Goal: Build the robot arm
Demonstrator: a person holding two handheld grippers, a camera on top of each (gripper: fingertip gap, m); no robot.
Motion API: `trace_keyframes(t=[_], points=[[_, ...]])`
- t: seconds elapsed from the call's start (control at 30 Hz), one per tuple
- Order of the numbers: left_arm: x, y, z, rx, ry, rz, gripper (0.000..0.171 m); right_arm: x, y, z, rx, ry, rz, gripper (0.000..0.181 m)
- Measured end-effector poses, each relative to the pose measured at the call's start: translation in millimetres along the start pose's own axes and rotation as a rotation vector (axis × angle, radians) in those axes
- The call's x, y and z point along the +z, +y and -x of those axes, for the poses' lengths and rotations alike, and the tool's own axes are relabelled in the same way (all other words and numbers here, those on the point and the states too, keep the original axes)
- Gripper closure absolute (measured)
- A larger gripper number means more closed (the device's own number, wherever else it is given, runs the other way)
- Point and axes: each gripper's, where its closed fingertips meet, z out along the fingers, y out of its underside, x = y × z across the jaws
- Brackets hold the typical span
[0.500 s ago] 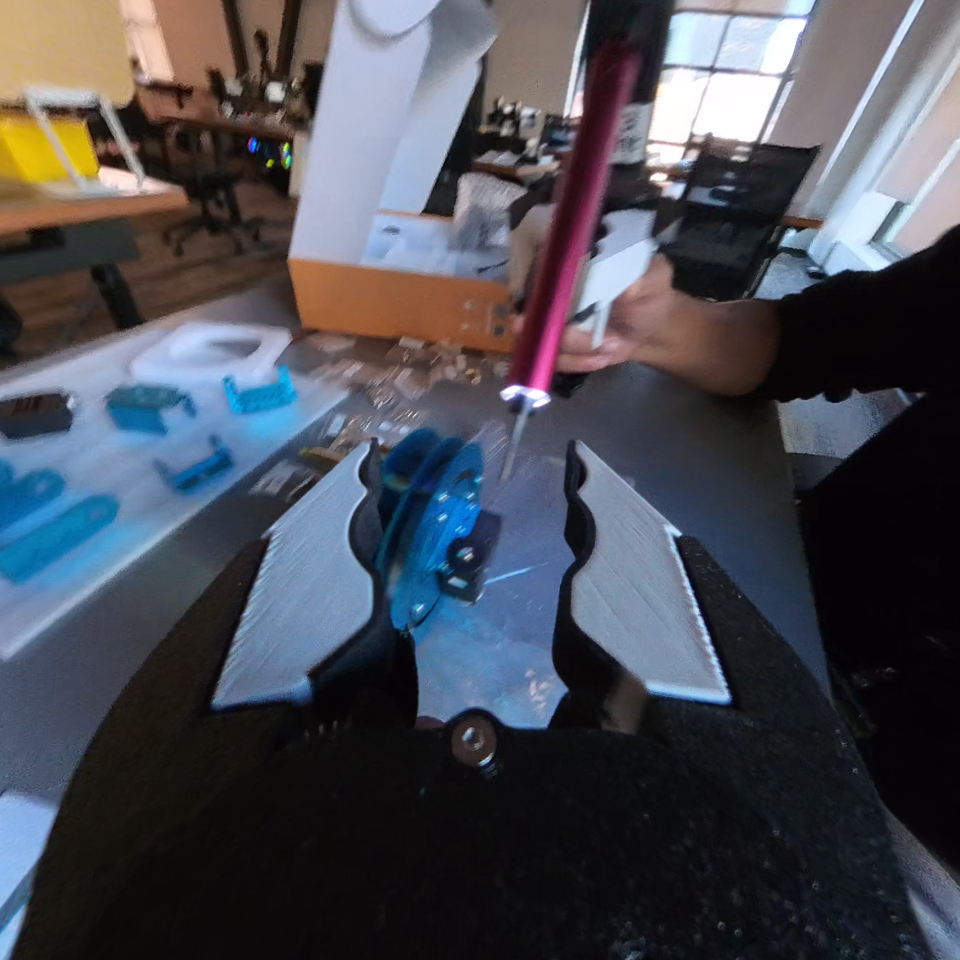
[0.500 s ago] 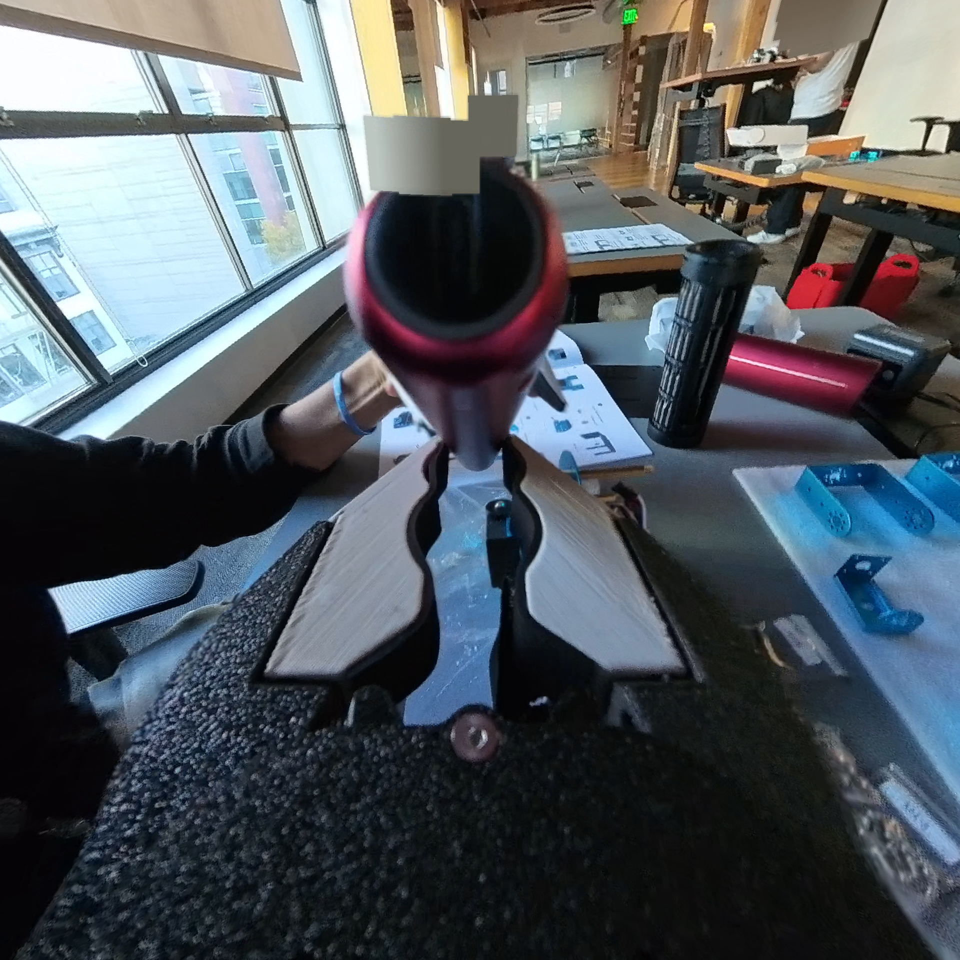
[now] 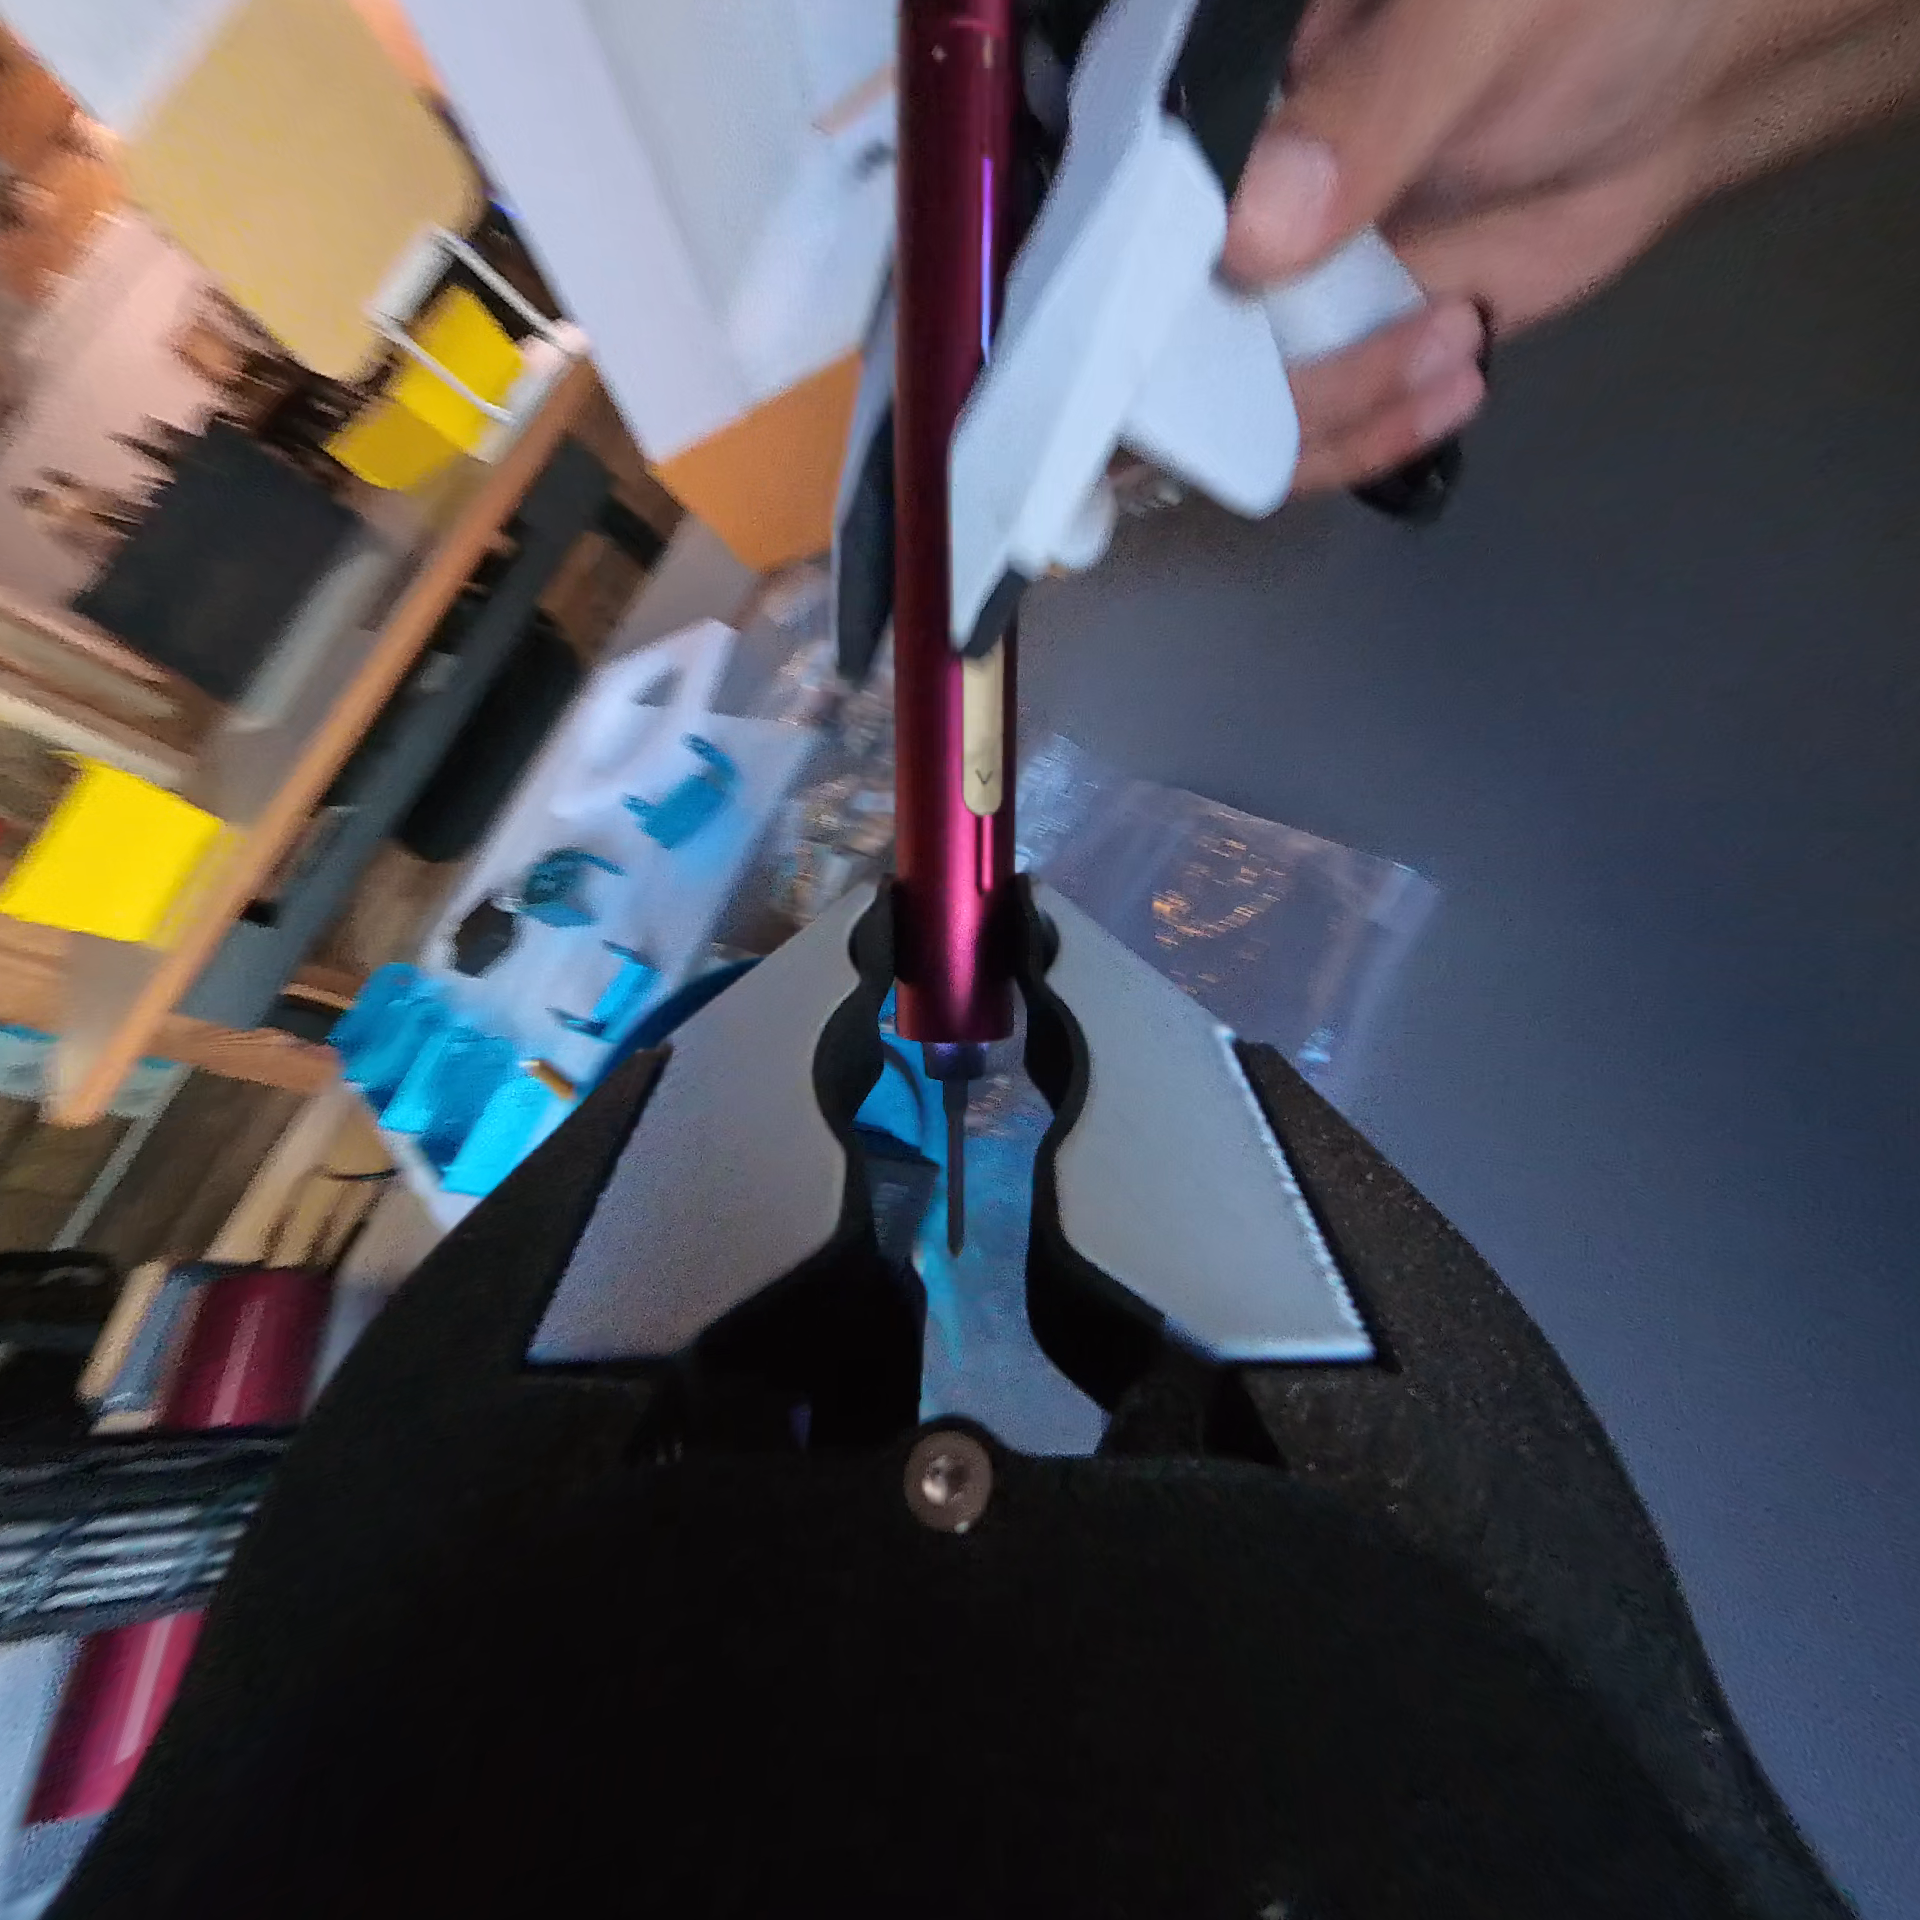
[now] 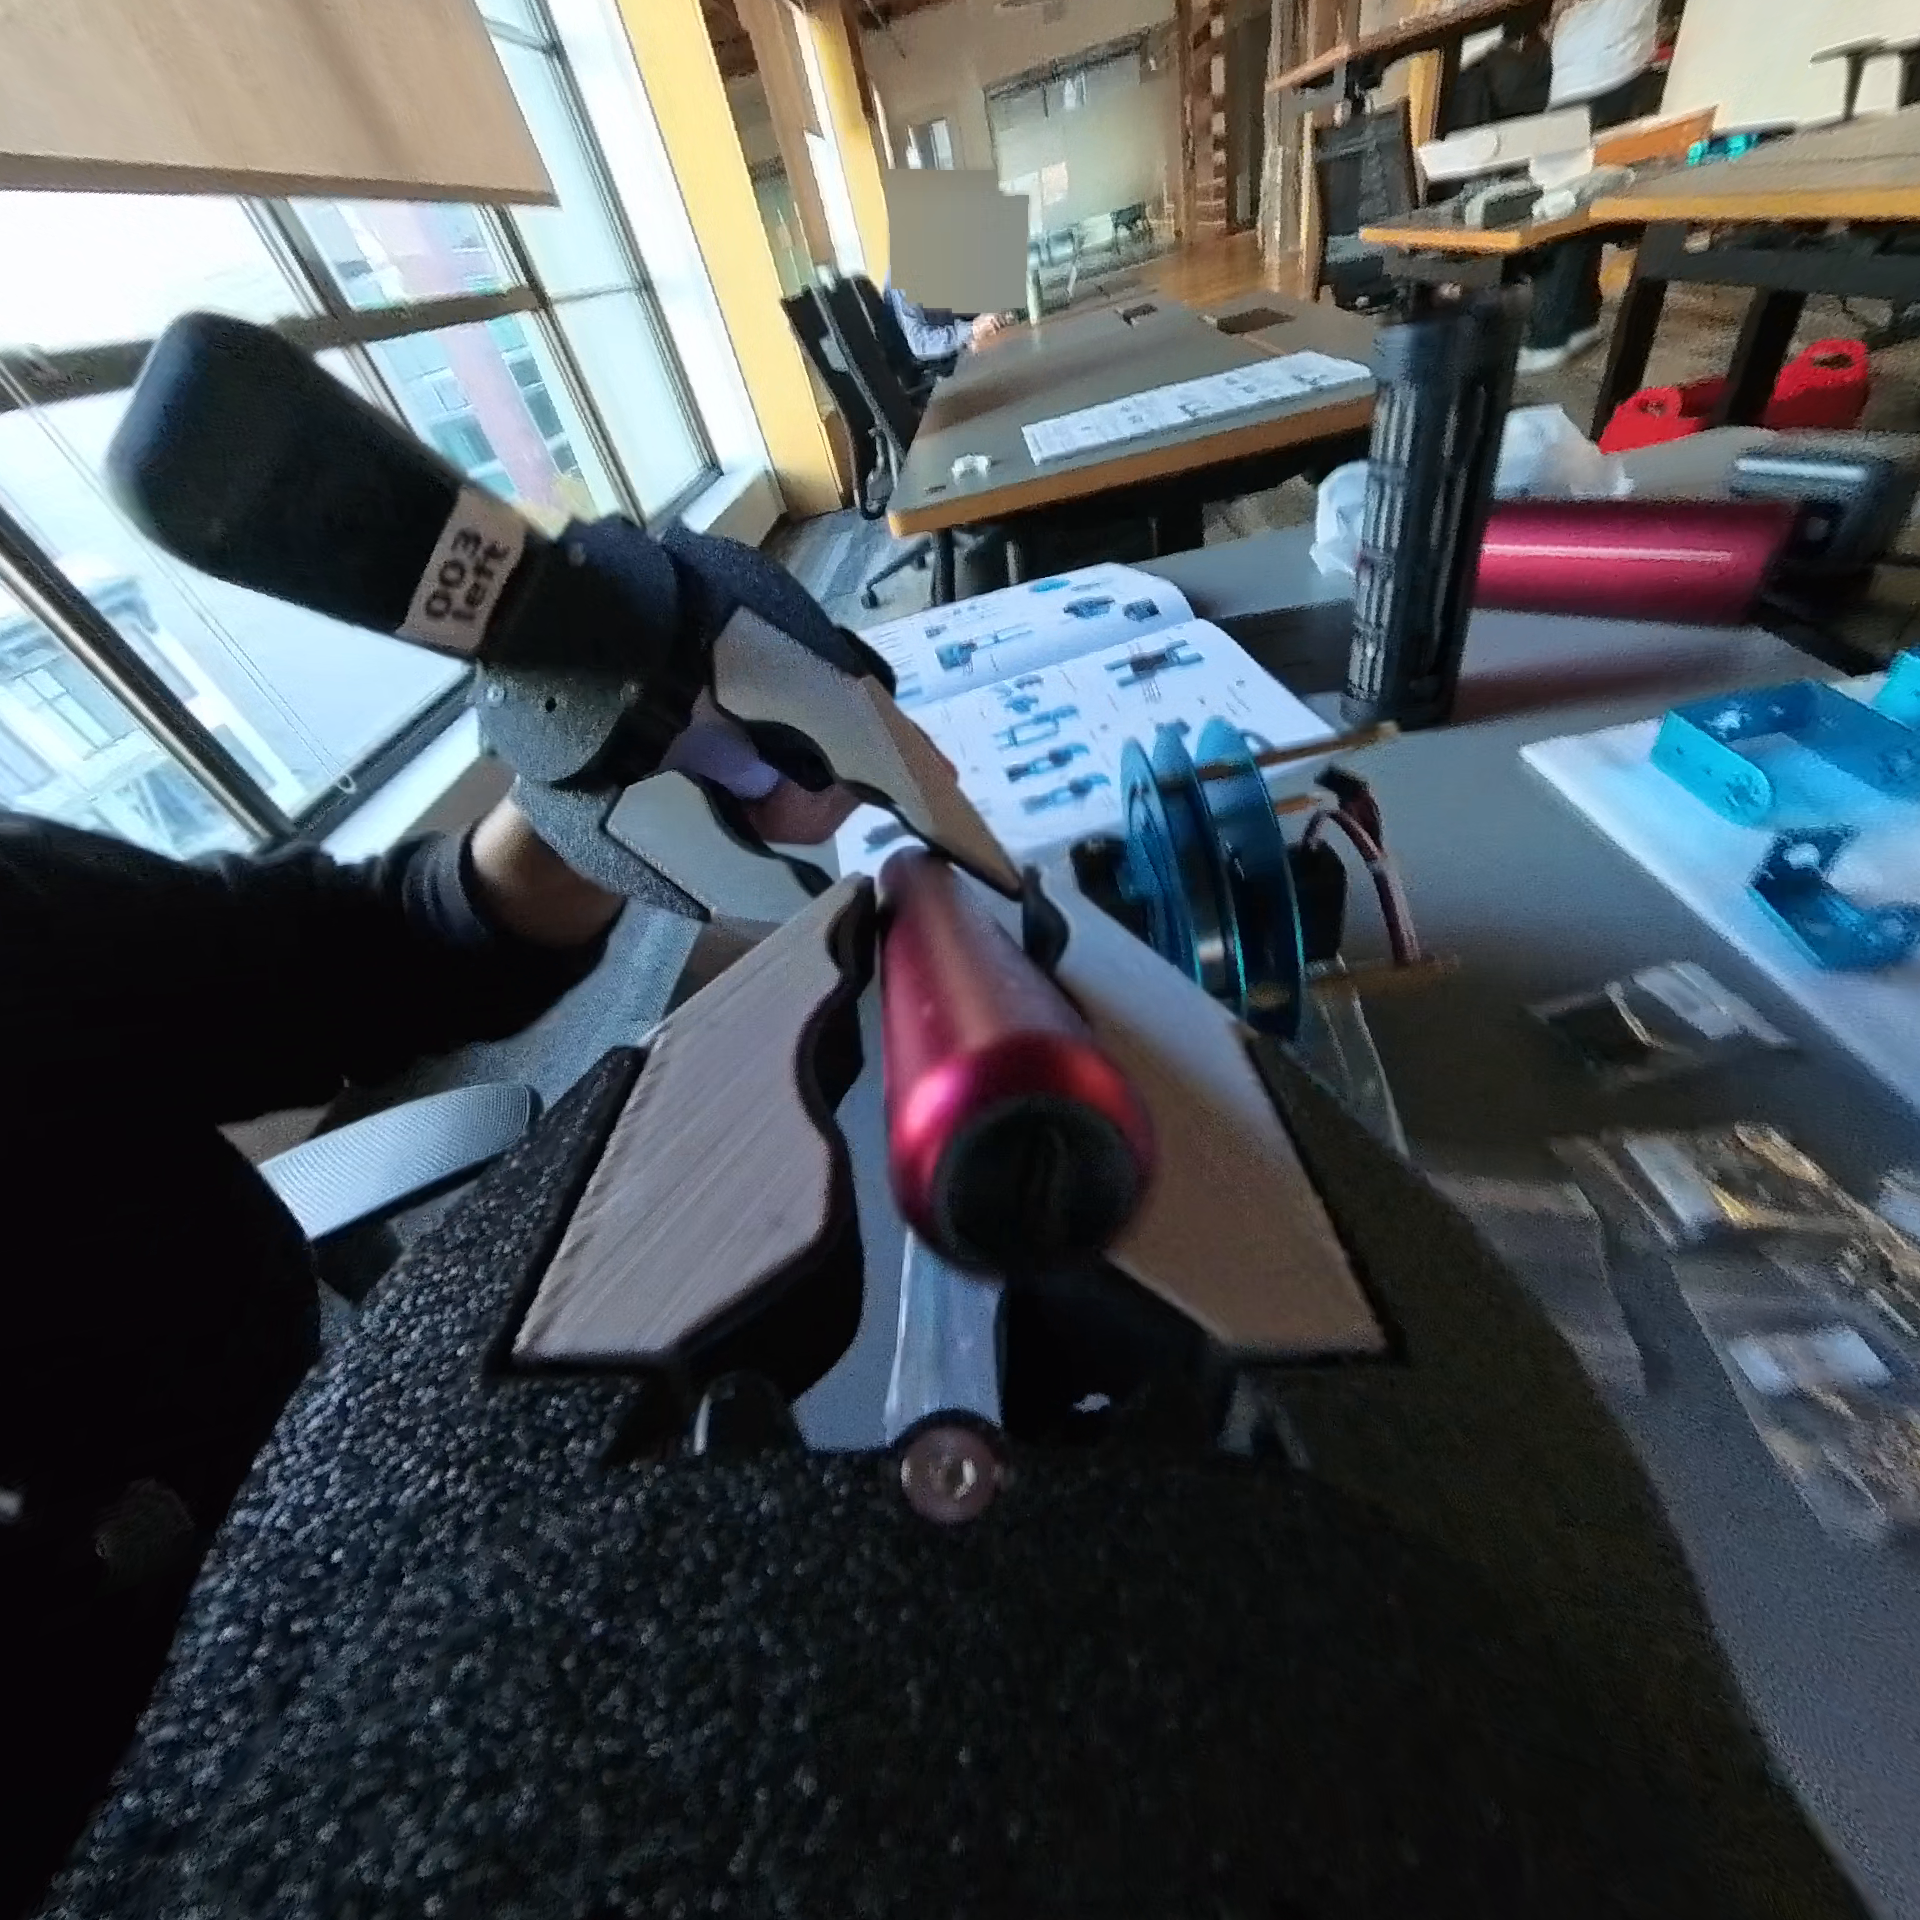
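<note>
1. Between the fingertips of the left gripper [image 3: 954, 951] sits the lower end of a slim magenta metal electric screwdriver [image 3: 951, 582]; the jaws are closed onto its barrel, and the thin dark bit [image 3: 954, 1164] pokes down into the gap behind the tips.
2. Up the same barrel, the right gripper [image 4: 951, 899] clamps too. From its own camera the screwdriver's butt end [image 4: 1023, 1153] juts back toward the lens, with the left gripper's tan finger [image 4: 831, 727] meeting it just ahead.
3. Just right of the right gripper's tips stands a blue metal wheel assembly with a black servo and wires [image 4: 1210, 862], upright on the grey table [image 4: 1507, 904], apart from both grippers.
4. Beyond the wheel lies an open instruction booklet [image 4: 1049, 686]; farther right, blue metal brackets [image 4: 1756, 748] rest on a white foam tray [image 4: 1621, 769].
5. Below the left gripper's bit, a clear plastic bag [image 3: 1226, 894] lies on the table.
6. Risk, as I judge it: two grips share one smooth round barrel. If either pulls off-axis, the tool could twist or slide in the jaws.
7. Another worry: the left wrist view is blurred, suggesting fast motion, so the exposed bit could snag the bag or knock the wheel over.
</note>
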Motion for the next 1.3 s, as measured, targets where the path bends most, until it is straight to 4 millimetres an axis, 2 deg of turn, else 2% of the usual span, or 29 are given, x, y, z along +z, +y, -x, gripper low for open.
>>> trace_keyframes(t=[0.07, 0.17, 0.27, 0.37, 0.43, 0.53, 0.6, 0.67, 0.77, 0.87, 0.93, 0.97, 1.03, 1.1, 1.2, 1.23, 1.3], points=[[3, 2, -21, -0.043, 0.124, 0.025, 0.151, -27, 12, 1, -0.017, 0.027, 0.019, 0.147], [9, 5, -43, -0.075, 0.279, 0.085, 0.151, -78, 32, -17, -0.165, 0.218, 0.113, 0.144], [29, 6, -64, -0.071, 0.389, 0.15, 0.151, -110, 49, -9, -0.3, 0.31, 0.264, 0.135], [47, -9, -81, -0.114, 0.494, 0.135, 0.151, -114, 83, 9, -0.38, 0.306, 0.44, 0.133], [57, -14, -91, -0.095, 0.527, 0.153, 0.151, -114, 104, 11, -0.399, 0.319, 0.507, 0.133], [67, -25, -107, -0.098, 0.598, 0.159, 0.151, -117, 129, 6, -0.317, 0.313, 0.568, 0.128], [75, -32, -118, -0.107, 0.633, 0.16, 0.151, -126, 142, -5, -0.352, 0.348, 0.62, 0.14], [83, -34, -126, -0.113, 0.644, 0.167, 0.151, -132, 156, -4, -0.363, 0.325, 0.666, 0.157], [91, -36, -136, -0.145, 0.664, 0.152, 0.151, -141, 168, -6, -0.362, 0.309, 0.707, 0.16], [104, -31, -140, -0.187, 0.604, 0.136, 0.148, -151, 179, -7, -0.288, 0.273, 0.754, 0.161], [103, -31, -132, -0.233, 0.536, 0.095, 0.133, -154, 183, -9, -0.284, 0.261, 0.749, 0.161], [95, -31, -125, -0.269, 0.506, 0.066, 0.125, -154, 183, -8, -0.257, 0.246, 0.747, 0.161], [65, -30, -103, -0.35, 0.449, -0.026, 0.118, -156, 185, -8, -0.22, 0.231, 0.759, 0.161], [23, -16, -69, -0.408, 0.365, -0.103, 0.118, -156, 186, -8, -0.189, 0.219, 0.758, 0.161], [-38, 32, -2, -0.536, 0.249, -0.137, 0.115, -157, 186, -10, -0.114, 0.203, 0.752, 0.16], [-51, 55, 17, -0.571, 0.228, -0.108, 0.108, -157, 181, -16, -0.093, 0.232, 0.744, 0.15], [-58, 104, 55, -0.565, 0.151, 0.007, 0.098, -144, 153, -27, -0.072, 0.278, 0.63, 0.136]])
